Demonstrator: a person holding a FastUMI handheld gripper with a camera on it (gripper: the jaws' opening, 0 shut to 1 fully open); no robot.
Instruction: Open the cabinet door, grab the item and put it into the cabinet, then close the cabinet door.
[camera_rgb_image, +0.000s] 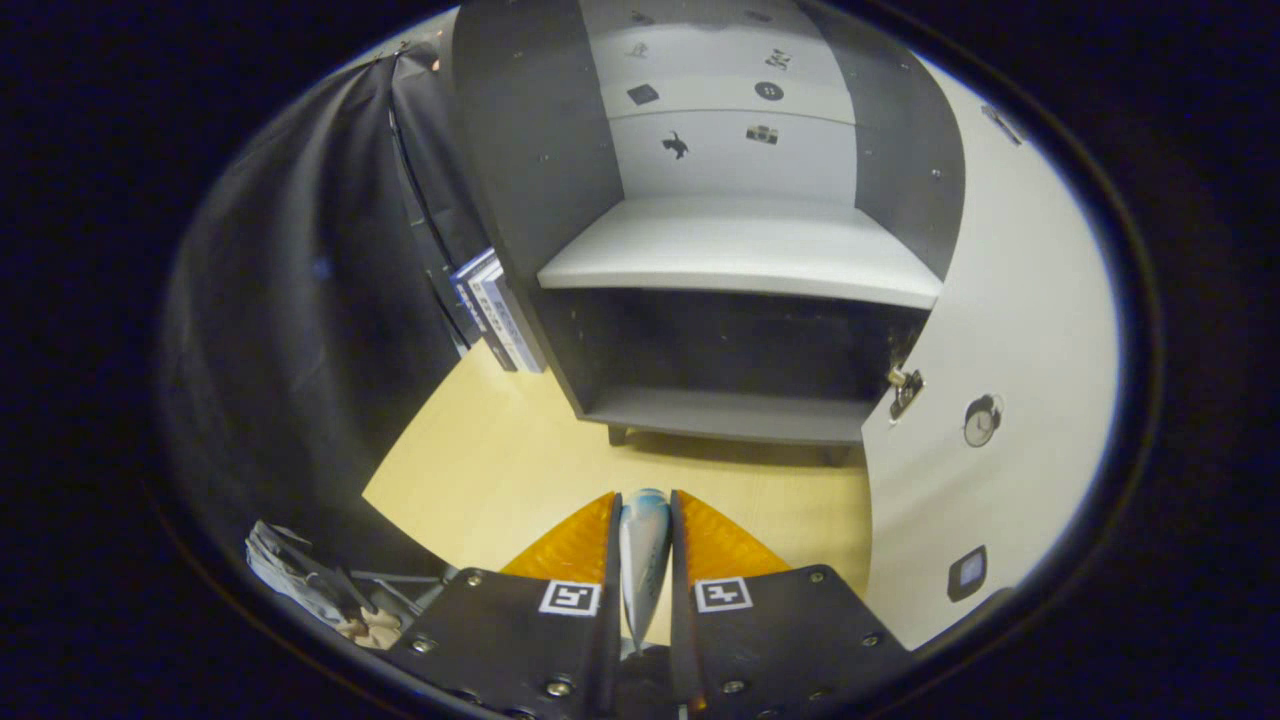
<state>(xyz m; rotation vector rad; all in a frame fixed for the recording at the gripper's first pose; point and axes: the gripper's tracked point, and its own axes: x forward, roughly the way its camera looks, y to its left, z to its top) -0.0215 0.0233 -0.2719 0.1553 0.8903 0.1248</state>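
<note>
My gripper (642, 510) is shut on a slim silvery item with a pale blue tip (642, 550), pressed between both fingers and pointing forward. Beyond the fingers, across a stretch of wooden tabletop (480, 480), stands the cabinet (740, 300) with its door (1010, 400) swung open to the right. Its dark lower compartment (730, 350) faces me, with a grey floor board. Above it is a white shelf (740, 250) and a white back panel with small black stickers.
Several books (497, 312) lean against the cabinet's left side. A latch (903, 385) sits on the door's inner edge, near a clock sticker (981, 420). Black cloth hangs to the left. Crumpled paper and wire (310, 585) lie beside the left finger.
</note>
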